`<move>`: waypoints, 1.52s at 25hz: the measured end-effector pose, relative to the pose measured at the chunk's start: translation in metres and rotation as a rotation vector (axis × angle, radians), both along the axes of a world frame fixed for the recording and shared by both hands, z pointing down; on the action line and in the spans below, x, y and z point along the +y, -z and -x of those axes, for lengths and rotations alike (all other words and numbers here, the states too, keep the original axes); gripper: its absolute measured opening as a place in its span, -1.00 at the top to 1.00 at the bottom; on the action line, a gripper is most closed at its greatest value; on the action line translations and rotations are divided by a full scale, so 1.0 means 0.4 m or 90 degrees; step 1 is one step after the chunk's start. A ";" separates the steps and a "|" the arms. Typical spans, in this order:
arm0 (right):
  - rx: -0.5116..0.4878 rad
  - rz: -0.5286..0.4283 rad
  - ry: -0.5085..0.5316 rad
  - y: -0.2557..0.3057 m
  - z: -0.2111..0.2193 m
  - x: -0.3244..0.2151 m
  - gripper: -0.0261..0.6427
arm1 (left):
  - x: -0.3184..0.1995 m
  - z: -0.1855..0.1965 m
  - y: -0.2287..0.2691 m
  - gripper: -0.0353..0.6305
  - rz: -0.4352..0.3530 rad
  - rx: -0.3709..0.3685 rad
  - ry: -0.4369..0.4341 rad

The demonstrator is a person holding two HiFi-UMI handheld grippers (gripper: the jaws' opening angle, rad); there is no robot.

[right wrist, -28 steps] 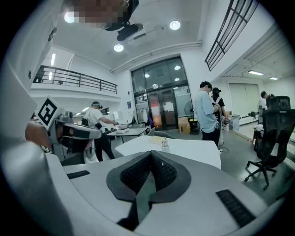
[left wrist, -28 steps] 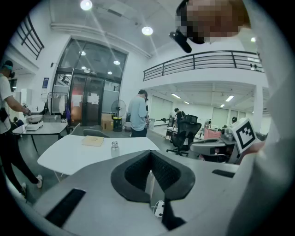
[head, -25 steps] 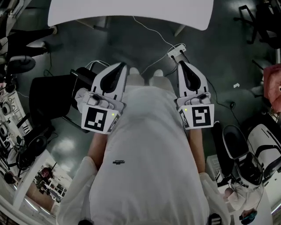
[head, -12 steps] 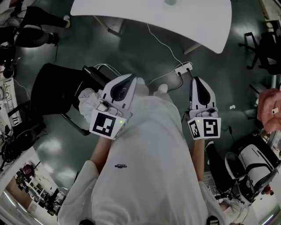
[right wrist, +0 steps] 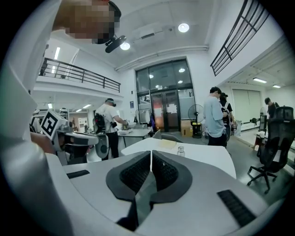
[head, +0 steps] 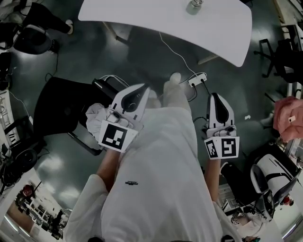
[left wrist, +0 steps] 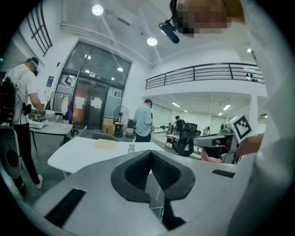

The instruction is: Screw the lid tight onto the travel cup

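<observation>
I see left gripper (head: 142, 89) and right gripper (head: 214, 97) fingers pressed together, empty; travel cup (head: 194, 6) on the desk (head: 142, 19).

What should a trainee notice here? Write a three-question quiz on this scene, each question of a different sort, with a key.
1. True or false: the left gripper holds the travel cup.
2. The travel cup stands on: A) the floor, B) the white table, C) a black chair.
3. Fill in: the jaws of the left gripper and the right gripper are both ____, with nothing between them.
Key: 1 false; 2 B; 3 shut.
</observation>
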State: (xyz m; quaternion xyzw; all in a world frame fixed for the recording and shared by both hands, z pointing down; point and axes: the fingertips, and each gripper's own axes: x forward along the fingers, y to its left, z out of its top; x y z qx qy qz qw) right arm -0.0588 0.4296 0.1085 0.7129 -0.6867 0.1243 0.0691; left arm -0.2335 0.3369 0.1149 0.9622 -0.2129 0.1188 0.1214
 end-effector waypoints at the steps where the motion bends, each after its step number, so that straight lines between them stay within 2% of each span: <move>1: 0.000 0.002 0.000 0.000 -0.002 -0.014 0.92 | -0.013 -0.007 -0.003 0.88 0.002 -0.001 -0.002; 6: -0.008 0.002 -0.007 0.001 -0.042 -0.081 0.92 | -0.074 -0.054 0.012 0.88 -0.003 0.005 -0.002; 11: -0.005 -0.002 -0.008 -0.017 -0.115 -0.173 0.92 | -0.160 -0.137 -0.024 0.88 0.008 -0.013 -0.020; 17: -0.002 -0.004 0.006 -0.030 -0.276 -0.316 0.92 | -0.309 -0.298 -0.002 0.88 -0.015 -0.033 -0.018; 25: 0.007 -0.012 0.084 -0.016 -0.476 -0.553 0.92 | -0.479 -0.548 0.017 0.88 -0.042 -0.055 -0.032; 32: 0.023 0.005 0.153 -0.028 -0.508 -0.675 0.92 | -0.570 -0.597 -0.025 0.88 -0.015 -0.057 0.008; 38: -0.018 0.034 0.189 -0.071 -0.506 -0.757 0.92 | -0.623 -0.632 -0.088 0.88 0.015 -0.059 -0.004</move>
